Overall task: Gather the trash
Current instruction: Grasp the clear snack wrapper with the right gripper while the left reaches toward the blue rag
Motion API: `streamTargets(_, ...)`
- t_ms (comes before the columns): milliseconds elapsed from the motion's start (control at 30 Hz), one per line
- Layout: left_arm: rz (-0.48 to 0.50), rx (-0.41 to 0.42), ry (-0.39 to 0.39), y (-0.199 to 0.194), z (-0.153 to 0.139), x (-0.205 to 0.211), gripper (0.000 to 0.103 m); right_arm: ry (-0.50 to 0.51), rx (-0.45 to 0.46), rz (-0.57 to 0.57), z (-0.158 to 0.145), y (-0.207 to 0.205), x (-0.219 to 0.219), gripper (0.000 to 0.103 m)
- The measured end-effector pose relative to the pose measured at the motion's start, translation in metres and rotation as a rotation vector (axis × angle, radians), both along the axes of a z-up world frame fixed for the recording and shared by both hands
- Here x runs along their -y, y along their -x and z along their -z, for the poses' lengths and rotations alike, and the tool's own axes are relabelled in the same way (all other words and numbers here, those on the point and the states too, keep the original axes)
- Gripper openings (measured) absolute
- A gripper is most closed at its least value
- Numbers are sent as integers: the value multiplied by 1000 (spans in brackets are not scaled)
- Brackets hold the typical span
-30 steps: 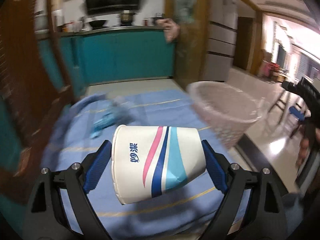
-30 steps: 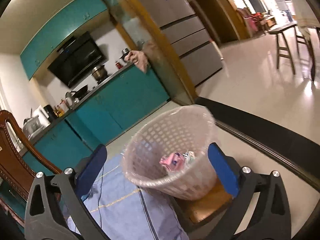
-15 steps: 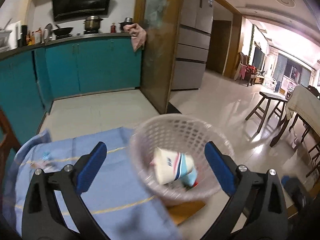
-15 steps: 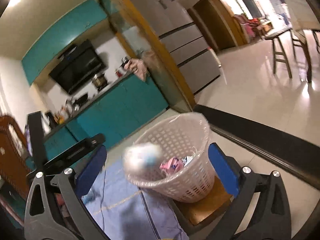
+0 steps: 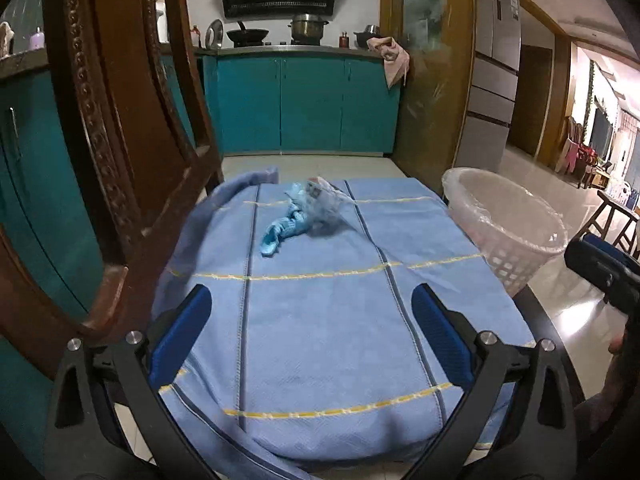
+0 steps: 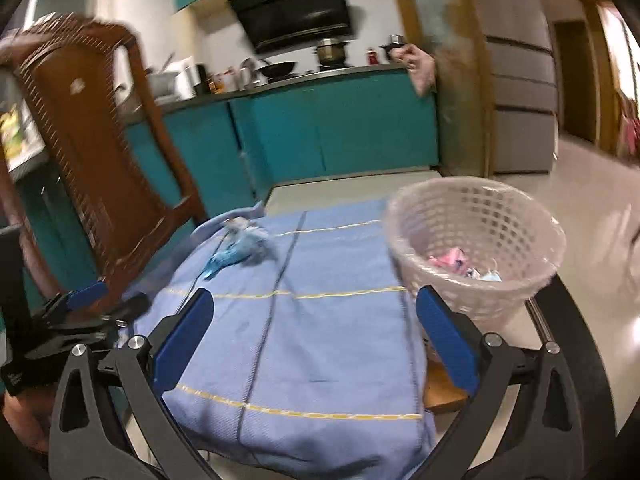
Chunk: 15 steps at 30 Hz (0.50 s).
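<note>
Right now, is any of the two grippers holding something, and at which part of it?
Nothing is held. The left gripper and the right gripper are both open, with only the blue cloth showing between their fingers.

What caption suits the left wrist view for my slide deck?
Open left gripper above blue checked cloth, facing crumpled blue plastic wrapper; white lattice basket at right.
</note>
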<state>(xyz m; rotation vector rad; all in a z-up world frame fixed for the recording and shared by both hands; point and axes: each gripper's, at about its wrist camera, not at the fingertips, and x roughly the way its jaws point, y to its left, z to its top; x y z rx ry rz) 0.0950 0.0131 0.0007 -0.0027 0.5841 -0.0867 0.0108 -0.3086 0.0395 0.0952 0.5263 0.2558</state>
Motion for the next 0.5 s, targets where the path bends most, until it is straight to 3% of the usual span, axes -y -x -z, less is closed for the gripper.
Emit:
streamTargets(100,11,23,30,-2,-4,-4,100,14,-3,-1,0,0,-4,99)
streamTargets(300,19,36,-1,12,-5,0,100,37,-14,-18,1,-4,-14,99)
streamTargets(500,-20,78,54,13,-13,-14,100,-37,-113,-130,4,-74,-52,99)
